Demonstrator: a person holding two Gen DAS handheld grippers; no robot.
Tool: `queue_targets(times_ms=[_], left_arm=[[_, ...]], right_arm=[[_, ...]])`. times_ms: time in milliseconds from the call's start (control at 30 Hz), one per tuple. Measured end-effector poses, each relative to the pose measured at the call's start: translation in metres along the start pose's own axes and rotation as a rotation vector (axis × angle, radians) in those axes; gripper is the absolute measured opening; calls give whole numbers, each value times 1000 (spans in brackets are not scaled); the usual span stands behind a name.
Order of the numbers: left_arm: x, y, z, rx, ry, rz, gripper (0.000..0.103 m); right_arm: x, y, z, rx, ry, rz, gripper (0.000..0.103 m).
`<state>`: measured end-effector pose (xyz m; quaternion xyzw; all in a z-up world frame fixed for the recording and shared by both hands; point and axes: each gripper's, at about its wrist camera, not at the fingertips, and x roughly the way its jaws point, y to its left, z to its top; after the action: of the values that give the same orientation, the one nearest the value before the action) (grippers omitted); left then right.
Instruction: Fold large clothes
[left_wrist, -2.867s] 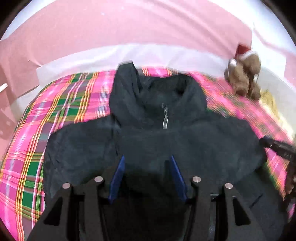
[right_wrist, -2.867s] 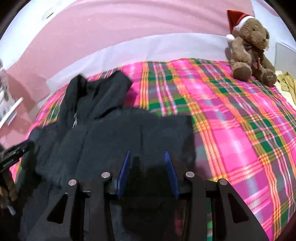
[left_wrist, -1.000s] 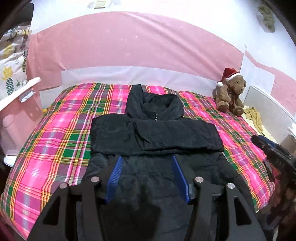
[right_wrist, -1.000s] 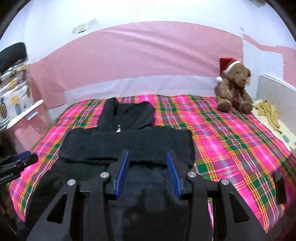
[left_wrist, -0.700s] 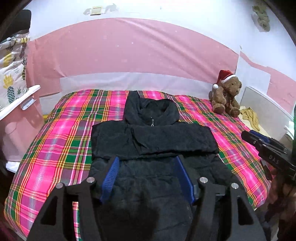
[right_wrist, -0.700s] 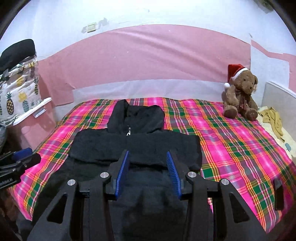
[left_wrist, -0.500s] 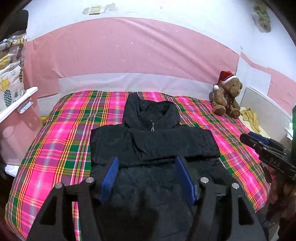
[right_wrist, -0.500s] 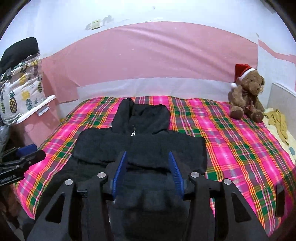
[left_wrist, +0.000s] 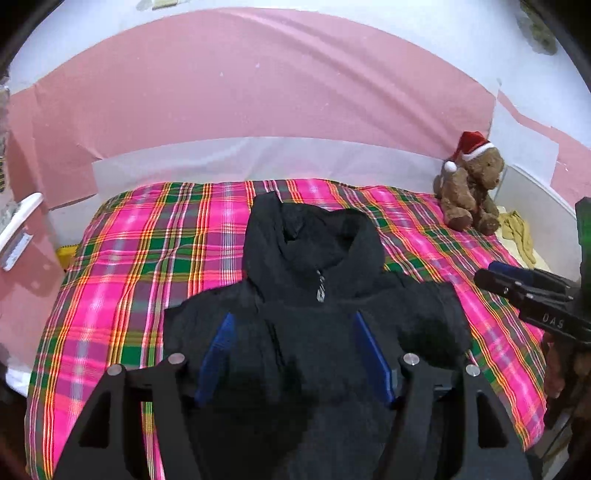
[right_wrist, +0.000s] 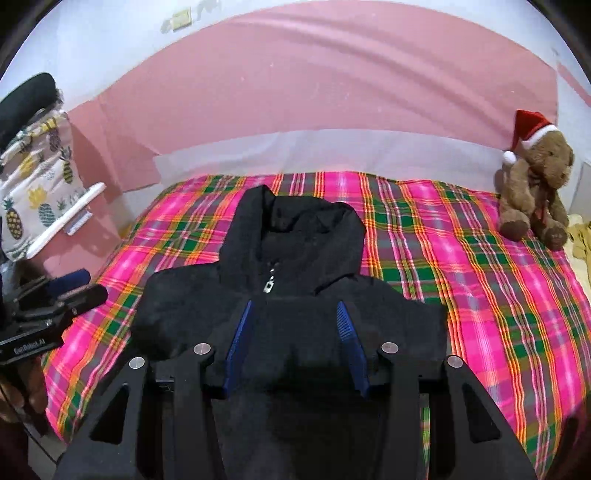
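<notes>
A black hooded jacket (left_wrist: 314, 295) is laid flat, front up, on a bed covered with a pink, green and orange plaid blanket (left_wrist: 140, 258). The hood is pointed toward the pink-and-white wall (left_wrist: 258, 92), and a silver zip pull (right_wrist: 269, 285) is seen at the neck. Both sleeves are folded inward across the chest, so a dark band is formed below the hood, and the lower part of the jacket is hung over the near edge of the bed.

The left gripper (left_wrist: 291, 354) is held above the jacket's lower half; its blue-padded fingers (left_wrist: 218, 350) are spread apart, having just been opening, and no fabric is pinched between them. The right gripper (right_wrist: 293, 345) is likewise held over the jacket with its jaws parted (they have also just been opening), and nothing is clamped. Each gripper is seen at the edge of the other's view.

A brown teddy bear (right_wrist: 533, 184) in a red Santa hat is seated at the far right corner of the bed, well apart from the jacket. A pineapple-print cloth (right_wrist: 33, 173) is seen at the left
</notes>
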<state>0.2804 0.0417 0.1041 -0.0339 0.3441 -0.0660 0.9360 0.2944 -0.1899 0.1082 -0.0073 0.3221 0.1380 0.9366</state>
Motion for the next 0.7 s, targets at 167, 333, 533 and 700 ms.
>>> queue_targets(times_ms=[167, 333, 533, 700], left_arm=[[62, 18, 34, -29, 58, 9, 69], [123, 32, 60, -30, 108, 42, 69], [196, 40, 84, -37, 134, 57, 70], [253, 52, 96, -52, 156, 92, 70]], right_arm=[[56, -22, 28, 30, 66, 10, 47], [114, -45, 54, 43, 114, -23, 47], [180, -63, 79, 60, 153, -43, 47], [242, -69, 97, 62, 187, -63, 47]])
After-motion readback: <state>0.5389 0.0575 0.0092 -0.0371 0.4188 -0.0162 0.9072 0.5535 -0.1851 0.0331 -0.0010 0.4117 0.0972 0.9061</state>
